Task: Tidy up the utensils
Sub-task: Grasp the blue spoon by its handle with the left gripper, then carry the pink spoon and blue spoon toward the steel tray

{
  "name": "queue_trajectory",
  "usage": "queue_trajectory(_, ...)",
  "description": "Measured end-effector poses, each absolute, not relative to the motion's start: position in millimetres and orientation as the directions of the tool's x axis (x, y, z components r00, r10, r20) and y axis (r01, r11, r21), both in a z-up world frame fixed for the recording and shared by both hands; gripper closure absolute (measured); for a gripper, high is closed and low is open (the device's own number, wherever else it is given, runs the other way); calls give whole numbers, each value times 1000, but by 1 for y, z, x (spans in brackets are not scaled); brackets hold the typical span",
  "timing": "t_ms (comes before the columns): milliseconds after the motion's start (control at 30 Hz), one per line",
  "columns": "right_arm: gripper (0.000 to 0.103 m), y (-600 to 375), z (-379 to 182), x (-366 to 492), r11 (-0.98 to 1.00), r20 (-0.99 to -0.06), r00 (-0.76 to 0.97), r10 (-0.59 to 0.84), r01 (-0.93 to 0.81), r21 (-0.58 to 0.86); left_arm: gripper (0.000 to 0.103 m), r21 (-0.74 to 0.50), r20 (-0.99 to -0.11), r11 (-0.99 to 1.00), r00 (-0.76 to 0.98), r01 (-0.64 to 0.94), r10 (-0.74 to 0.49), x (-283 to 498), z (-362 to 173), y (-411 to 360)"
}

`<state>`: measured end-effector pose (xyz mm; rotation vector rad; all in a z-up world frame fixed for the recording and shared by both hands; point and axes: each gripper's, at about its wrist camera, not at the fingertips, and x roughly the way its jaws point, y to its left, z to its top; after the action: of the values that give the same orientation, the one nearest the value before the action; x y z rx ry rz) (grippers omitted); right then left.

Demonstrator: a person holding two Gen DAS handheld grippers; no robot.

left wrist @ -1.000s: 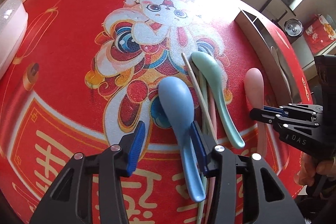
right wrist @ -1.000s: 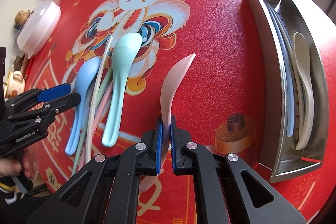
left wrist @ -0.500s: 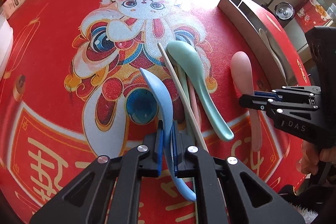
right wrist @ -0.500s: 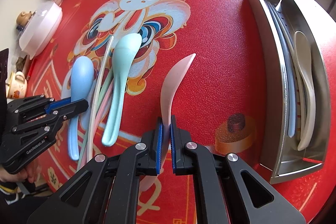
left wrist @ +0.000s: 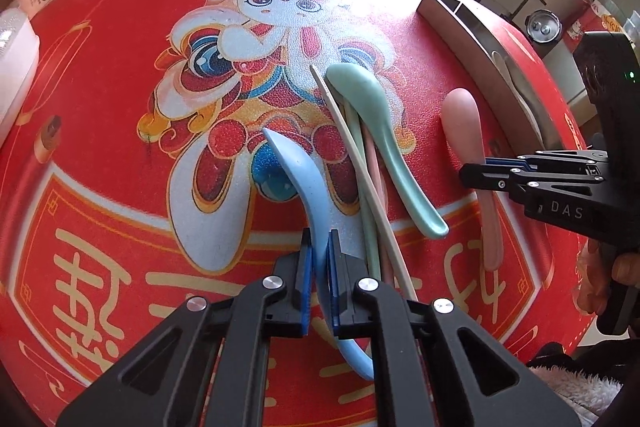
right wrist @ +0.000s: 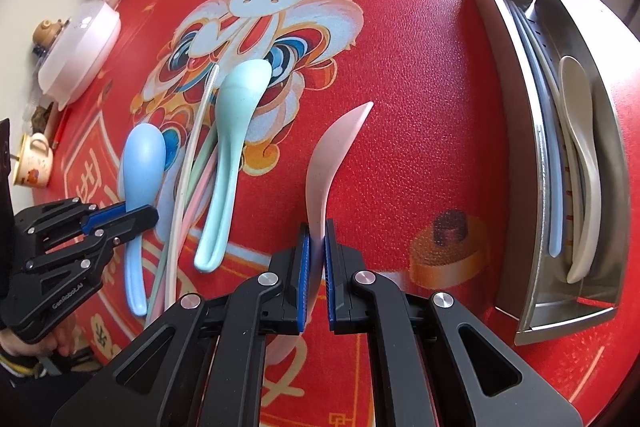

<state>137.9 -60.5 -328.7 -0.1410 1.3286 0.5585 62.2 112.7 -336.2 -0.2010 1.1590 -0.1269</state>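
Left gripper pinches blue spoon — right gripper pinches pink spoon.

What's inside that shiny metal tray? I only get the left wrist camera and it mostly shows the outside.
Observer: The right wrist view looks down into the metal tray. A beige spoon lies in it.
Operator: Anything else in there?
Observer: Yes, a long pale blue piece lies left of the beige spoon. I cannot tell what kind of utensil it is.
Operator: Is the other gripper really pinching the pink spoon?
Observer: Yes. The right gripper is shut on the handle of the pink spoon, and the spoon's bowl is tipped up on its edge.
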Motion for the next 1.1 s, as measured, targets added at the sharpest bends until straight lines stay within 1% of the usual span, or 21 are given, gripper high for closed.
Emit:
queue_trajectory(100, 96, -59, -328, 135, 864, -948, 131, 290, -463, 200, 95, -247, -887, 969, 405, -13, -221, 59, -337, 118)
queue_trajectory(333, 96, -60, -328, 133, 866, -947, 130, 293, -455, 206, 96, -242, -887, 970, 407, -8, -218, 59, -336, 115)
queue_trajectory(467, 96, -65, -328, 135, 864, -937, 99, 336, -429, 264, 96, -265, -887, 964, 398, -23, -235, 64, -332, 118)
queue_trajectory(667, 96, -72, -319, 136, 864, -923, 114, 367, -410, 293, 96, -294, -863, 956, 436, -19, -257, 72, -311, 119)
queue_trajectory(833, 97, -79, -313, 137, 865, -912, 127, 390, -391, 315, 96, -304, -848, 953, 451, 13, -277, 77, -299, 111)
queue_trajectory(1100, 97, -90, -302, 141, 863, -894, 147, 422, -367, 347, 96, -312, -842, 950, 453, 32, -292, 82, -293, 102)
